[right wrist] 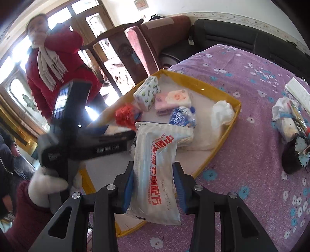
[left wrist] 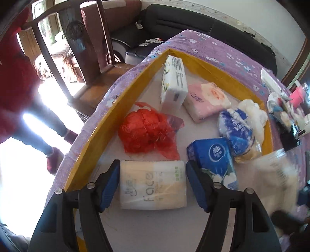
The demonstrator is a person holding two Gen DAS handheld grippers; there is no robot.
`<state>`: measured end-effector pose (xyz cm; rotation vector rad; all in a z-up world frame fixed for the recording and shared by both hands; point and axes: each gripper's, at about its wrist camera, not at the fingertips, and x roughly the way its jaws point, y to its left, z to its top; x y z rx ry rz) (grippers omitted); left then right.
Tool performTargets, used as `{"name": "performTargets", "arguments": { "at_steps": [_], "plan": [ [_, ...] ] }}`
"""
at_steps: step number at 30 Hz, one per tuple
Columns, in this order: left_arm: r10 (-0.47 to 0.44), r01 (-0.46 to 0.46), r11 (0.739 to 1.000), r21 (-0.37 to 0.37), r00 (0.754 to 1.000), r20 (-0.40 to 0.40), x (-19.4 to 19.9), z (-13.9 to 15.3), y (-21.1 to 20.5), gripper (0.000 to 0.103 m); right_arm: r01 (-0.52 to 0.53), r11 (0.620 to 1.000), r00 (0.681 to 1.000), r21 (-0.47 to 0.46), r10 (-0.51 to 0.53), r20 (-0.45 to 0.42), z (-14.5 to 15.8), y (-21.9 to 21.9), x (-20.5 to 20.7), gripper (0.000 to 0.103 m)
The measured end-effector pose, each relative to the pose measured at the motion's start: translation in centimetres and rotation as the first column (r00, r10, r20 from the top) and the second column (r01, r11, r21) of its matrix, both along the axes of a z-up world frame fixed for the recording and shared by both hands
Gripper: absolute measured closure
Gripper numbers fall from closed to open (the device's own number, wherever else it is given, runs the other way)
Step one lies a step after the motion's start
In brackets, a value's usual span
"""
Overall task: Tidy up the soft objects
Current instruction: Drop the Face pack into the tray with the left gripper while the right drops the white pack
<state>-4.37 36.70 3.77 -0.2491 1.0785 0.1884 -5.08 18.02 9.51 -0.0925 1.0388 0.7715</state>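
Observation:
A yellow-walled box (left wrist: 124, 97) holds several soft packs. My left gripper (left wrist: 153, 186) is open, its fingers either side of a cream "face" tissue pack (left wrist: 153, 186) lying on the box floor. A red bag (left wrist: 147, 131), a white tissue pack (left wrist: 173, 81), a pink pack (left wrist: 207, 100) and blue packs (left wrist: 215, 155) lie beyond. My right gripper (right wrist: 154, 186) is shut on a white pouch with red characters (right wrist: 155, 170), held above the box's near edge (right wrist: 219, 151). The left gripper body (right wrist: 77, 135) shows to its left.
The box sits on a purple flowered cloth (right wrist: 251, 81). Small items (right wrist: 290, 124) lie at the table's right. A wooden chair (left wrist: 77, 38), a black sofa (left wrist: 184, 17) and a person in red (right wrist: 56, 64) stand beyond the table.

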Motion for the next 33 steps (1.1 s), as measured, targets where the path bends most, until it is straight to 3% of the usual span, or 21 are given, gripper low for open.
{"name": "performTargets", "arguments": {
  "at_steps": [4, 9, 15, 17, 18, 19, 24, 29, 33],
  "plan": [
    [0.038, -0.035, 0.997, -0.063, 0.998, 0.055, -1.4, 1.5, 0.8, 0.033, -0.030, 0.999, 0.999, -0.037, 0.029, -0.029, -1.6, 2.2, 0.0, 0.060],
    [0.068, -0.063, 0.998, -0.030, 0.978, 0.197, -4.4, 4.7, 0.8, 0.023, -0.096, 0.989, 0.994, -0.109, 0.090, -0.061, -3.8, 5.5, 0.2, 0.060],
    [0.088, -0.076, 0.996, -0.051, 0.958, 0.272, -5.3, 6.5, 1.2, 0.021, -0.044, 0.988, 0.998, -0.149, 0.035, -0.060, -4.3, 7.9, 3.2, 0.060],
    [0.084, -0.077, 0.996, -0.037, 0.953, 0.292, -5.9, 7.1, 0.8, 0.021, -0.023, 0.986, 0.999, -0.163, 0.015, -0.049, -4.4, 8.3, 4.2, 0.055],
    [0.079, -0.074, 0.997, -0.028, 0.948, 0.307, -6.4, 7.4, 0.5, 0.021, -0.018, 0.987, 0.999, -0.162, 0.010, -0.048, -4.5, 8.4, 4.6, 0.046],
    [0.076, -0.076, 0.997, -0.012, 0.943, 0.323, -6.7, 7.8, 0.1, 0.020, -0.016, 0.988, 0.999, -0.157, 0.007, -0.053, -4.6, 8.2, 4.8, 0.039],
    [0.082, -0.132, 0.985, 0.112, 0.927, 0.366, -7.2, 9.2, -2.4, 0.016, 0.007, 0.999, 0.998, -0.037, -0.010, -0.064, -3.1, 5.1, 3.9, 0.027],
    [0.043, -0.201, 0.921, 0.334, 0.904, 0.425, -7.8, 10.6, -7.5, 0.003, 0.092, 0.995, 0.993, 0.033, -0.094, 0.066, -0.3, -0.7, 1.3, 0.016],
    [-0.022, -0.170, 0.890, 0.423, 0.911, 0.412, -7.5, 11.0, -11.2, 0.002, 0.168, 0.985, 0.977, 0.034, -0.171, 0.125, 0.4, -5.8, -0.1, 0.015]
  ]
}}
